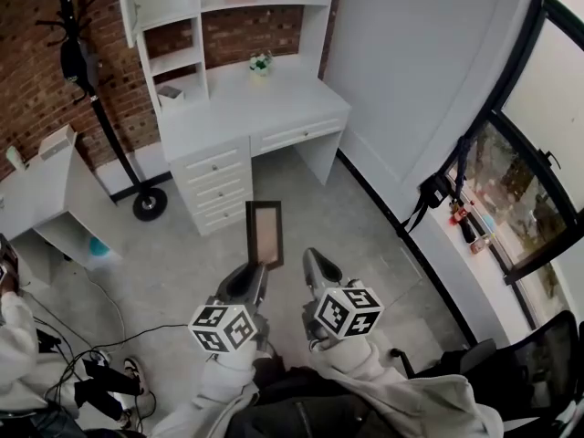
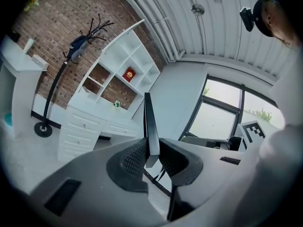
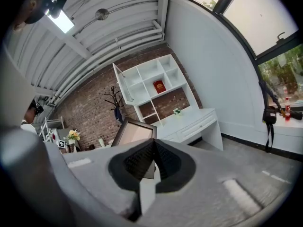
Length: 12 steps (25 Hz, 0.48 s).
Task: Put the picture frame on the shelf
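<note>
The dark-rimmed picture frame [image 1: 264,234] with a tan panel stands upright in the air over the floor, and my left gripper [image 1: 258,270] is shut on its lower edge. In the left gripper view the picture frame [image 2: 148,119] shows edge-on, pinched between the pads of the left gripper [image 2: 151,152]. My right gripper [image 1: 315,263] is just right of it, shut with nothing held. From the right gripper [image 3: 152,144] the picture frame [image 3: 135,131] is close on the left. The white desk's shelf unit [image 1: 228,3] stands ahead against the brick wall.
A black coat rack [image 1: 91,80] stands left of the desk [image 1: 274,108], and a white side table [image 1: 46,190] is further left. Cables [image 1: 100,336] and a person's shoes lie on the floor at lower left. A window sill with bottles [image 1: 465,222] runs along the right.
</note>
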Available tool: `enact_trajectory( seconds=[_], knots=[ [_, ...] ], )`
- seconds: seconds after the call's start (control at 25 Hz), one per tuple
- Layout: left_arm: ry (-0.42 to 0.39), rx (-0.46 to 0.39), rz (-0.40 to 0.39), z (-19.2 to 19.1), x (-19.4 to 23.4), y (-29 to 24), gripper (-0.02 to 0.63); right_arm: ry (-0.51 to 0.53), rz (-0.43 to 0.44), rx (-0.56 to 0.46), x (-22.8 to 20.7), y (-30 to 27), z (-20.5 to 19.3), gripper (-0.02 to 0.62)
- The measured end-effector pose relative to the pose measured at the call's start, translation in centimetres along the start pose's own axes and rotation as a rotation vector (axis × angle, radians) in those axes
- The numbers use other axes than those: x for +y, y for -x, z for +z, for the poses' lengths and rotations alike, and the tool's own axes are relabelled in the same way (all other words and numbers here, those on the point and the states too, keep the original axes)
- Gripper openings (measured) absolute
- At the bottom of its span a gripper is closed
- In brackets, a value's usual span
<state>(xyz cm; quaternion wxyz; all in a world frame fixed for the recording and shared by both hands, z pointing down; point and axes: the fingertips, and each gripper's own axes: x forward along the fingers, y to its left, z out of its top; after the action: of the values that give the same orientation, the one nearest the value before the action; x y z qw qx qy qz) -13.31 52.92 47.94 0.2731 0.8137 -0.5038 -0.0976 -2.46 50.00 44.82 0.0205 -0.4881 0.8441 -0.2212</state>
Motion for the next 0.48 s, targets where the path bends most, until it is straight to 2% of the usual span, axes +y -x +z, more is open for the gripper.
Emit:
enact_trajectory(
  seconds=[0.48],
  knots=[
    [0.080,-0.004,-0.083,1.3,1.8,0.1,0.071,-0.067,-0.042,-0.007,0.8,-1.6,-1.5,0.000]
  ],
)
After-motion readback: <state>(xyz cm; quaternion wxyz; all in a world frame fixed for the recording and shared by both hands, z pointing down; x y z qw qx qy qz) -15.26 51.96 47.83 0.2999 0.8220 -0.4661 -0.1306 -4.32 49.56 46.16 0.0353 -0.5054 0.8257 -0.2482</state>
